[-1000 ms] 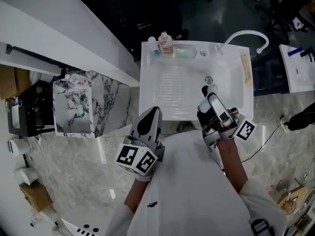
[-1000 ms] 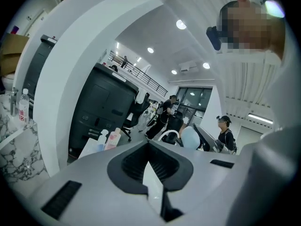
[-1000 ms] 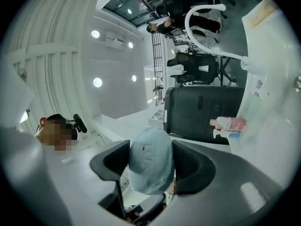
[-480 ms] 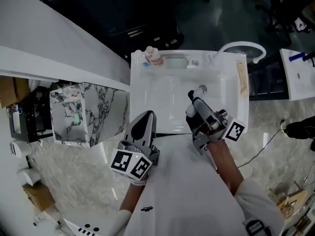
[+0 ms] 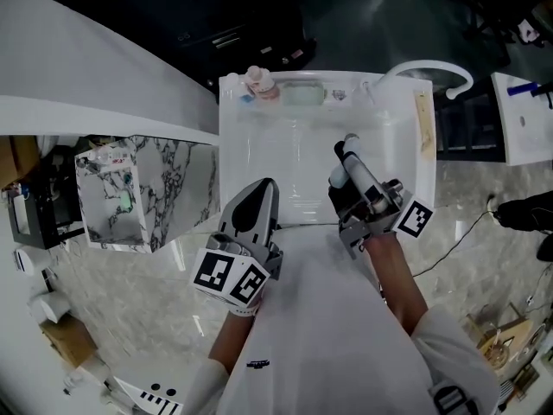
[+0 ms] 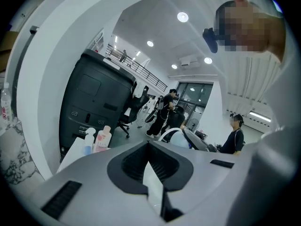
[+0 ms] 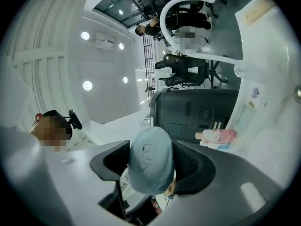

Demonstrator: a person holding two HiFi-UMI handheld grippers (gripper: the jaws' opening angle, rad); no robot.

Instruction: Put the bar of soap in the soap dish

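1. The right hand-held gripper (image 5: 349, 149) is pinching the bar of soap (image 7: 150, 166). The soap is a pale blue-green lump squeezed between its two jaws.
2. This gripper hangs over the white sink (image 5: 285, 167) and points toward the back.
3. The left hand-held gripper (image 5: 263, 199) has its jaws pressed together with nothing in them. It waits by the front rim of the sink.
4. The soap dish (image 5: 304, 93) seems to be the pale green thing on the back rim, just beside the bottles (image 5: 257, 83) (it is small, so I am not fully sure). It is well apart from the soap.
5. I think the step now is carrying: the soap is held and is on its way to the dish.
6. Next, the right gripper should reach across the sink and lower the soap over the dish. Only then should its jaws open. It should keep clear of the bottles.
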